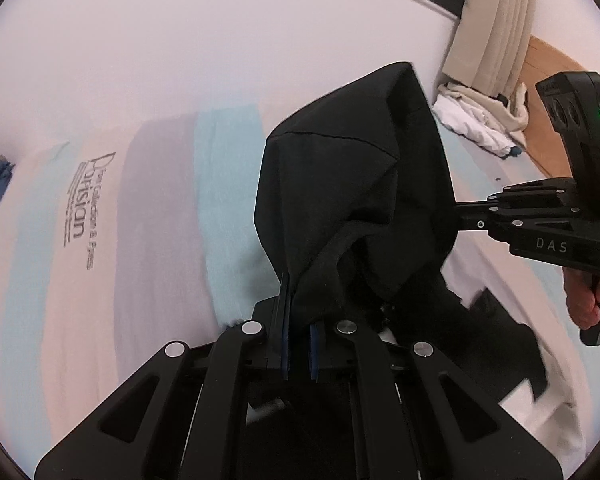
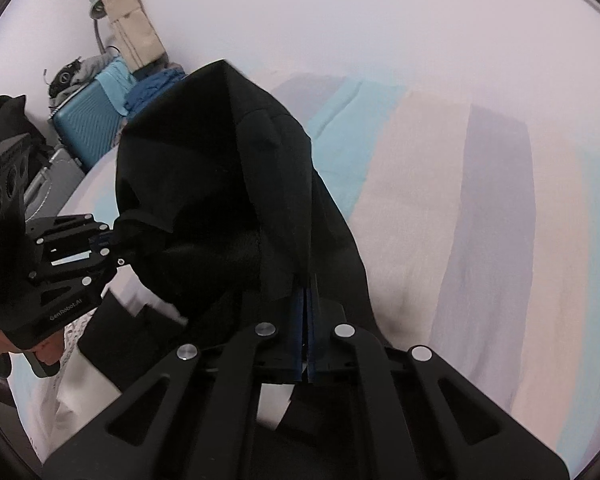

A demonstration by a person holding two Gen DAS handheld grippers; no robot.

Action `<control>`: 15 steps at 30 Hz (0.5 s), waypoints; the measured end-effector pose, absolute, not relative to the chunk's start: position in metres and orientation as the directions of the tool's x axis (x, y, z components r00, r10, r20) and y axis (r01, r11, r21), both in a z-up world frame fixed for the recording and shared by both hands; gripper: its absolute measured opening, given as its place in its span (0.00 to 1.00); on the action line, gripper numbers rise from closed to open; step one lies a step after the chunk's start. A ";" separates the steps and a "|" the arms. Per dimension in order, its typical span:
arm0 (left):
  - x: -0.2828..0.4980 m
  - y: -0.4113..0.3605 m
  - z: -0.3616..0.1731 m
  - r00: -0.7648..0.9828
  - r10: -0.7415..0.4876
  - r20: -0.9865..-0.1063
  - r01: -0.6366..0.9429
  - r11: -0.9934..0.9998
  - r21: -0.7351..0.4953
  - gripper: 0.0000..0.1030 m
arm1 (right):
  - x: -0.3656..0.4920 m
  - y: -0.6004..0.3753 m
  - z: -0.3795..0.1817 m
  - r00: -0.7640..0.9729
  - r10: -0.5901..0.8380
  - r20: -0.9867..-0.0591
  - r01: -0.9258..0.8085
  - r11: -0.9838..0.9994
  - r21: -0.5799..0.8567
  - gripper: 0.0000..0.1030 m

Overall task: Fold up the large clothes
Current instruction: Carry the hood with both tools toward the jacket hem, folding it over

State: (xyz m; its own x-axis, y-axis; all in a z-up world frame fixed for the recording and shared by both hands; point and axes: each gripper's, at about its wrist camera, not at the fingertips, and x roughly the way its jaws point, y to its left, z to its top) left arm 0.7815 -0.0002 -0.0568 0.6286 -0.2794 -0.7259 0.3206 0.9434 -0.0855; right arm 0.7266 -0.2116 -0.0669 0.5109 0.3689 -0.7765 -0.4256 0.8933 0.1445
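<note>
Hanging between two handheld grippers, a black garment (image 1: 352, 184) was lifted above a bed with a pastel-striped sheet (image 1: 160, 216). Its long axis probably ran from one gripper to the other, though the bunched folds made this hard to judge; a peak of cloth rose toward twelve o'clock in both views, and a loose end trailed down toward five o'clock in the left wrist view.

The left gripper (image 1: 299, 332) was pinched closed on an edge of the garment, blue pads nearly together with the cloth caught between them. The right gripper (image 2: 307, 320) was likewise clamped shut on another edge. A hand (image 1: 584, 296) held the right gripper's handle at four o'clock. Beige curtains (image 1: 496, 28) hung at one o'clock beyond the bed.
</note>
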 end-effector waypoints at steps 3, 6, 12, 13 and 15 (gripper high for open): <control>0.757 -0.002 -0.049 0.637 -0.283 -0.717 0.316 0.944 -0.092 0.05 | 0.701 -0.210 -0.059 0.518 0.373 -0.770 -0.440 0.888 0.134 0.00; 0.735 -0.004 -0.045 0.642 -0.275 -0.716 0.309 0.947 -0.086 0.05 | 0.673 -0.210 -0.053 0.529 0.372 -0.763 -0.448 0.886 0.121 0.00; 0.684 -0.008 -0.044 0.627 -0.256 -0.736 0.276 0.956 -0.097 0.05 | 0.620 -0.208 -0.046 0.551 0.358 -0.754 -0.449 0.889 0.094 0.00; 0.679 -0.009 -0.044 0.623 -0.254 -0.740 0.276 0.956 -0.095 0.05 | 0.610 -0.207 -0.046 0.555 0.354 -0.753 -0.450 0.889 0.086 0.00; 0.662 -0.012 -0.045 0.620 -0.250 -0.744 0.272 0.958 -0.095 0.05 | 0.596 -0.205 -0.047 0.556 0.353 -0.753 -0.443 0.892 0.091 0.00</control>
State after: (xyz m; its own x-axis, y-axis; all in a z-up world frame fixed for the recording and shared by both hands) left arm 0.6625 -0.0115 -0.0453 0.6196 -0.2499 -0.7441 0.2722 0.9575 -0.0949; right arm 0.5959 -0.2048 -0.0472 0.5562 0.3526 -0.7525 -0.4426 0.8921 0.0909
